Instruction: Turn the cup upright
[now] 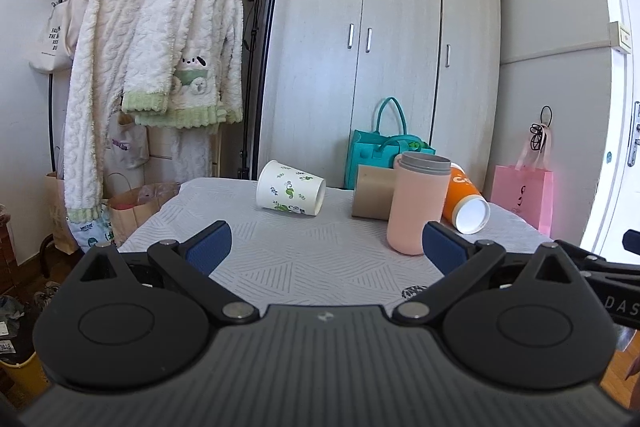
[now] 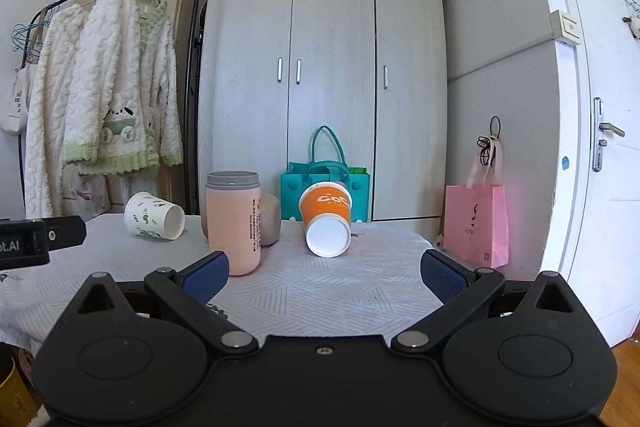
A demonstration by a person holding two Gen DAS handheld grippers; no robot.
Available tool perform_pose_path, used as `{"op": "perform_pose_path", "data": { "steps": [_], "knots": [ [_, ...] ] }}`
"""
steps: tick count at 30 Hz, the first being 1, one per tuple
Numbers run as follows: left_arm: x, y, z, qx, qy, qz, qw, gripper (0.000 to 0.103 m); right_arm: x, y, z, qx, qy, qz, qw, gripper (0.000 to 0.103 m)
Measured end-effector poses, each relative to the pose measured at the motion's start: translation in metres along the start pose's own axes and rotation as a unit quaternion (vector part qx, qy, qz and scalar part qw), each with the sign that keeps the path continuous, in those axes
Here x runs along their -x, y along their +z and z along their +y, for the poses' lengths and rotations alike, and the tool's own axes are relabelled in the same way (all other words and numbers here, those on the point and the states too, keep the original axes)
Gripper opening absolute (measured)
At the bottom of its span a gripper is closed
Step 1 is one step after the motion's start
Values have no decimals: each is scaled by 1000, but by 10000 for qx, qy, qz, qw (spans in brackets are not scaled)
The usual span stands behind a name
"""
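Note:
A white paper cup with green leaves point(image 1: 290, 193) point(image 2: 154, 215) lies on its side on the table, mouth to the right. An orange paper cup point(image 1: 468, 201) point(image 2: 327, 219) lies on its side, mouth toward me. A pink tumbler with a grey rim point(image 1: 418, 201) point(image 2: 234, 221) stands upright. A tan cup point(image 1: 372, 197) point(image 2: 270, 219) lies on its side behind the tumbler. My left gripper point(image 1: 326, 247) is open and empty, short of the cups. My right gripper point(image 2: 324, 273) is open and empty, facing the orange cup.
The table has a white patterned cloth point(image 1: 304, 259) point(image 2: 320, 291). A teal bag point(image 1: 384, 151) point(image 2: 326, 187) and a wardrobe point(image 1: 380, 47) stand behind it. A pink bag point(image 2: 476, 223) sits at the right by a door. A clothes rack point(image 1: 160, 47) stands at the left.

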State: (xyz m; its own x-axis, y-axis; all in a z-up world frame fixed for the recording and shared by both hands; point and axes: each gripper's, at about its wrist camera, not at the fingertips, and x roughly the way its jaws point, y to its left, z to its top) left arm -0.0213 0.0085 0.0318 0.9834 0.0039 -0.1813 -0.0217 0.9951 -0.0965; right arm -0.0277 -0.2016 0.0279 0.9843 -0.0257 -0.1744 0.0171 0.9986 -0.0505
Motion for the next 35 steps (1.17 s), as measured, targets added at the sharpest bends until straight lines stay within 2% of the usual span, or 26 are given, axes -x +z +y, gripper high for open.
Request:
{"op": "perform_pose_path", "data": {
  "steps": [8,15,22,35],
  "knots": [
    [5,0,-1,-74,-59,-87,9999,103,5,1,2,-4,-48,-66,10000,103],
    [3,0,1,-56,-151,14,9999,103,4,1,1,-74,-138,-30,9999,103],
    [2,0,-3,-255,-126,62,9996,103,1,0,-2,-131,-207,27,9997,103],
    [5,-2,-7,-446,-24,-120,9989,103,1,1,-1,-93,-220,25,9997,103]
  ]
}}
